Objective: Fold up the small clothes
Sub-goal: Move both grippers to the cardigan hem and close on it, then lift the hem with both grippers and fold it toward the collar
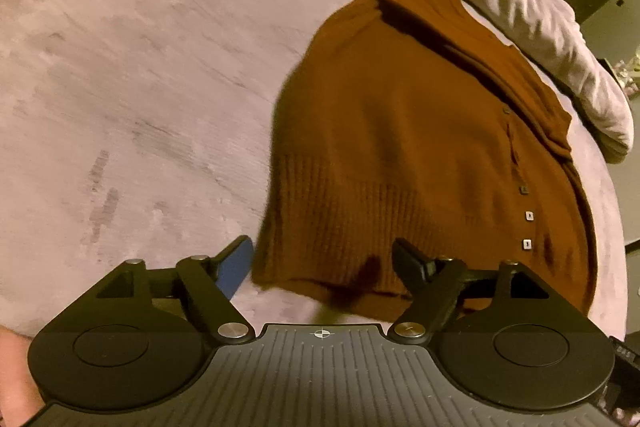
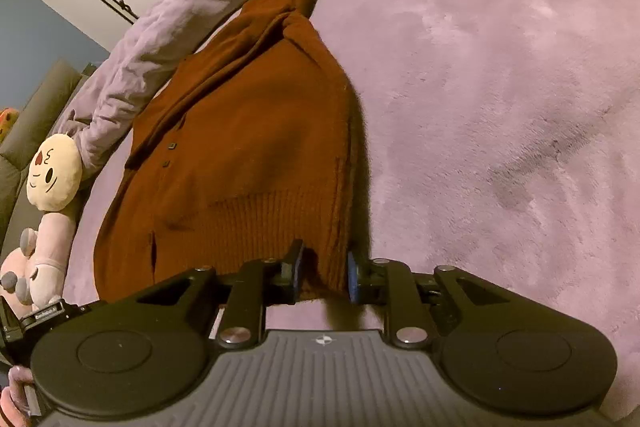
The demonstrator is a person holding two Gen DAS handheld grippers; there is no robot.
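My right gripper point(image 2: 323, 273) has its jaws pinching the ribbed hem of the brown cardigan point(image 2: 248, 147). My left gripper point(image 1: 320, 267) holds its jaws wide at the hem, lower centre, over the pink blanket point(image 1: 140, 67).

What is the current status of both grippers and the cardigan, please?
Left gripper open at the hem. Right gripper shut on rust cardigan, hem corner. Cardigan partly folded on pink blanket. Nothing in the way.

1 cardigan point(image 1: 400, 147), 2 grippers point(image 1: 320, 263) point(image 2: 323, 275), 1 plush toy point(image 2: 52, 187), 1 blanket point(image 1: 120, 67).
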